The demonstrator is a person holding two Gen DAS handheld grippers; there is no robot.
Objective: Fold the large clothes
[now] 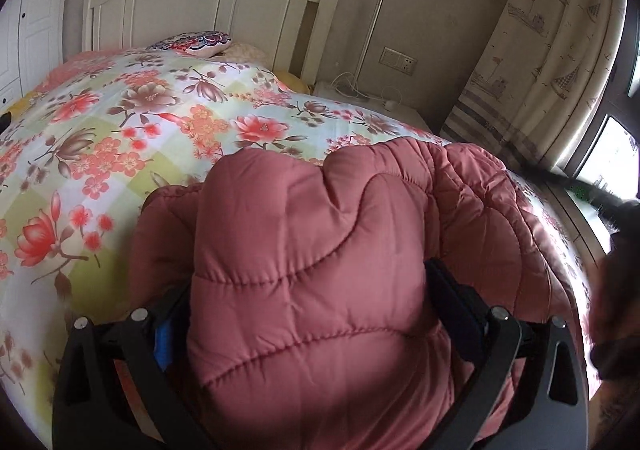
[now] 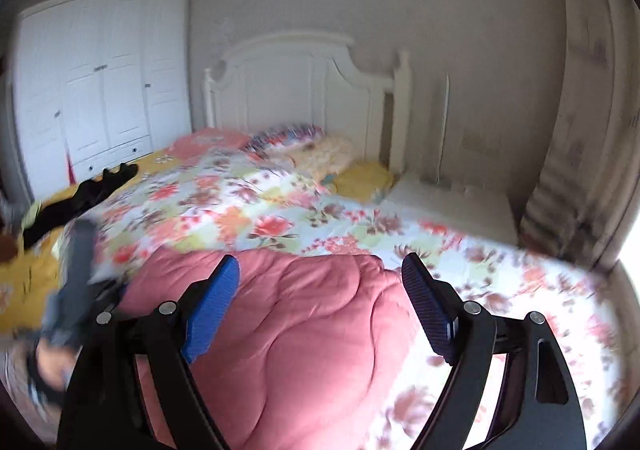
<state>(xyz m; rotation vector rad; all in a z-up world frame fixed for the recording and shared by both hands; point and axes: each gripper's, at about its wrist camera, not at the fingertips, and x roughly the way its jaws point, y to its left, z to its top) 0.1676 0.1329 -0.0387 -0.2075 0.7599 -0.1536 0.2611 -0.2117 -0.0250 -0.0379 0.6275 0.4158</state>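
Your left gripper [image 1: 308, 298] has its jaws spread around a thick fold of the pink quilted jacket [image 1: 320, 270]; the padding bulges up between them and hides most of both fingers, and it appears clamped. The rest of the jacket lies behind that fold on the floral quilt [image 1: 120, 130] covering the bed, near the bed's window-side edge. Your right gripper [image 2: 320, 310] has its jaws wide apart and holds nothing; the jacket [image 2: 300, 330] lies below and between the blue pads [image 2: 208, 314], with the right finger over the jacket's edge where it meets the quilt [image 2: 280, 210]. Only the left view gives you a sharp look at the white headboard [image 1: 200, 2], the patterned pillow [image 1: 192, 40], the wall socket [image 1: 398, 60] and the printed curtain [image 1: 552, 50]. Only the right view, which is blurred, shows you the white wardrobe [image 2: 104, 78], a black garment [image 2: 80, 198] on the yellow sheet [image 2: 24, 278] at the bed's far side, and your left gripper's body [image 2: 76, 282] at the left edge.
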